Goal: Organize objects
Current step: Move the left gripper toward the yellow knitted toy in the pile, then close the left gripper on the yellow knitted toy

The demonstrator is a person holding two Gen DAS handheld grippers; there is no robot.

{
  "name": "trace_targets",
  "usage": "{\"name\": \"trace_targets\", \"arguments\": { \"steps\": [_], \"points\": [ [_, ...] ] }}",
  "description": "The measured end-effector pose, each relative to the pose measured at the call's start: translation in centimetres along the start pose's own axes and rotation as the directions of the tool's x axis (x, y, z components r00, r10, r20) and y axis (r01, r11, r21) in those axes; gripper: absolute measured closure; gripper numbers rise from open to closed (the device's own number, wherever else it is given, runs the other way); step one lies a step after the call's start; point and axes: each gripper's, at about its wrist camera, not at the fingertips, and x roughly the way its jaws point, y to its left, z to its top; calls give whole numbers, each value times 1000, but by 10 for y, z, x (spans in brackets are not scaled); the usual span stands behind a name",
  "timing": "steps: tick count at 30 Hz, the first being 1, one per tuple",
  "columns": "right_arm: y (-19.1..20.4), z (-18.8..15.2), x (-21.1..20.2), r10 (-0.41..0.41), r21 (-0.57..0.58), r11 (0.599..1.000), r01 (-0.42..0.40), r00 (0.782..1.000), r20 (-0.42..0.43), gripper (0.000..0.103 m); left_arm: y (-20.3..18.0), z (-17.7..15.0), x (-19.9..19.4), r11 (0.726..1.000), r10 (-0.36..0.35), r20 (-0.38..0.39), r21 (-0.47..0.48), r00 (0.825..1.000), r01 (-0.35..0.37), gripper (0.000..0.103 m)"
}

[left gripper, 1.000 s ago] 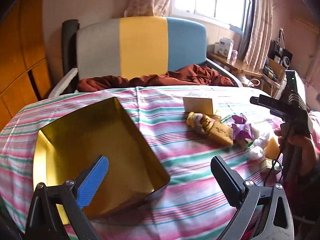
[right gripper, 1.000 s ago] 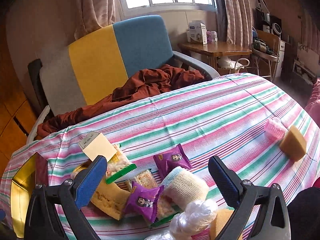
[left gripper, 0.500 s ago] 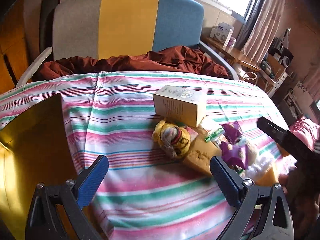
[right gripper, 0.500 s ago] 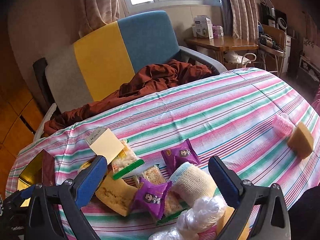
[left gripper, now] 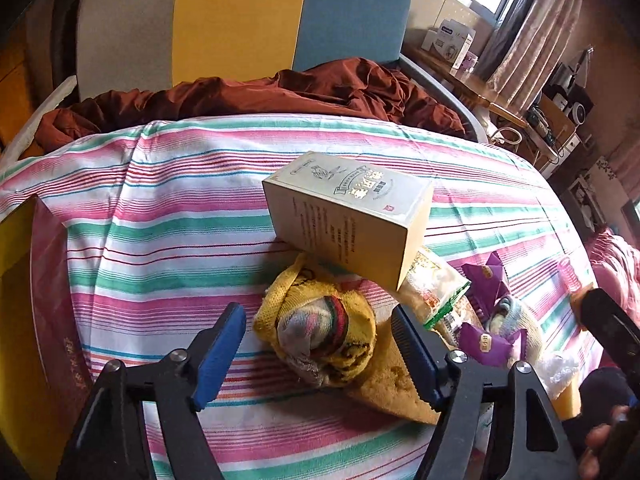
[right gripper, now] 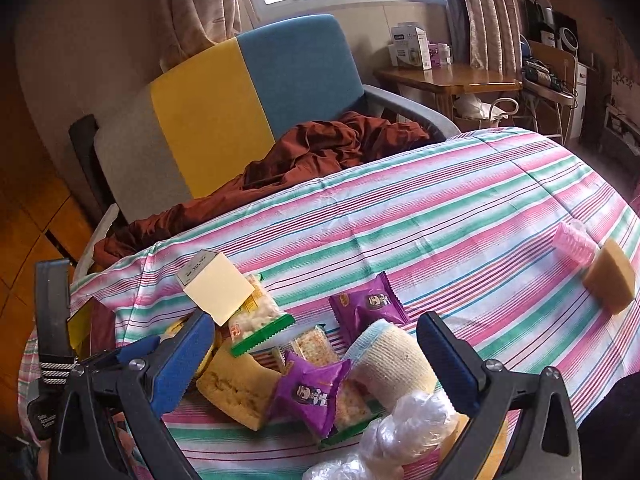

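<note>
Left wrist view: the pink, green and white striped tablecloth point(left gripper: 192, 216) filled the frame, a three-colour armchair point(left gripper: 240, 20) behind it.
Tin: a gold metal box with a dark red wall point(left gripper: 24, 300) sat at the cloth's left edge, well apart from the clutter.
Carton: a cream cardboard box with printed text point(left gripper: 352, 216) lay tilted atop the heap.
Heap: a rolled yellow knitted sock point(left gripper: 320, 332) lay on a tan sponge wedge point(left gripper: 396, 384), with purple snack packets point(left gripper: 484, 340) beside them.
Left gripper point(left gripper: 320, 340): the jaws had just been narrowing, the sock roll between them, pads not yet pressing it.
Right wrist view: the right gripper point(right gripper: 316, 352) hung over the same heap, jaws spread wide on nothing, above a cream bandage roll point(right gripper: 392, 356) and a clear plastic bag point(right gripper: 404, 428).
Strays: a pink ribbed cup point(right gripper: 574, 242) touched another tan sponge point(right gripper: 610, 278) far right.
</note>
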Motion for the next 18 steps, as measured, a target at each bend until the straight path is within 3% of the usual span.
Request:
{"name": "trace_targets", "arguments": {
  "steps": [4,7,10,18],
  "points": [
    [0,0,0,0,-3,1000,0,1000,-2,0,5,-4,16,999,-39,-41,-25,998,38,50],
    [1,0,2,1,-2,1000,-1,1000,-11,0,10,-10,12,997,-72,-15,-42,997,71,61],
    [2,-1,2,-4,-10,1000,4,1000,-12,0,13,-15,1,996,-75,4,-51,997,75,63],
    [9,-5,10,-17,-52,999,14,999,-49,0,0,-55,-23,998,-35,43,58,998,32,64]
  ]
}}
